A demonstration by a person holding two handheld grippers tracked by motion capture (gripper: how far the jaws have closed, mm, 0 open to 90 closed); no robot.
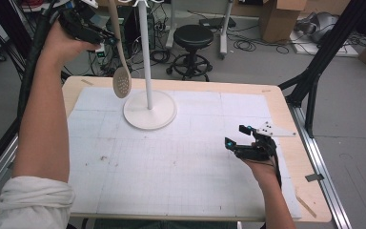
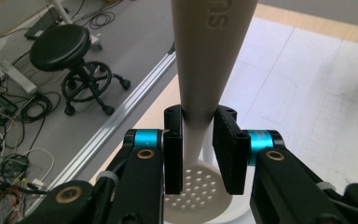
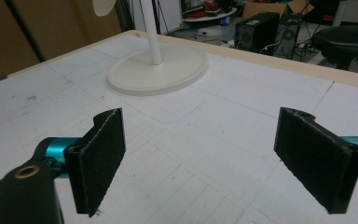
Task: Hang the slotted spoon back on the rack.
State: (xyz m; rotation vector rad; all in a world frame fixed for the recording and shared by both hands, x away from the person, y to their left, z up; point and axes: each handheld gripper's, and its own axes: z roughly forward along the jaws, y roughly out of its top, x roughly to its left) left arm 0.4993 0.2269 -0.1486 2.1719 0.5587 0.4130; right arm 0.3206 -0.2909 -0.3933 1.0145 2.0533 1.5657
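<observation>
A beige slotted spoon (image 1: pixel 120 71) hangs bowl-down high over the table's far left, beside the white stand's pole (image 1: pixel 146 52). My left gripper (image 1: pixel 106 39) is shut on its handle. In the left gripper view the handle (image 2: pixel 205 60) runs up between the two pads (image 2: pixel 173 149), and the perforated bowl (image 2: pixel 193 189) shows below them. The stand's round base (image 1: pixel 150 109) rests on the white mat. My right gripper (image 1: pixel 240 136) is held low over the mat at the right, jaws wide open with nothing between them (image 3: pixel 200 158). The spoon's bowl edge (image 3: pixel 103 7) shows at top left.
The white gridded mat (image 1: pixel 171 162) covers most of the wooden table (image 1: pixel 295 157). A black stool (image 1: pixel 193 40), cables and cardboard boxes (image 1: pixel 279 16) stand on the floor beyond the far edge. A black tripod leg (image 1: pixel 324 52) rises at the right.
</observation>
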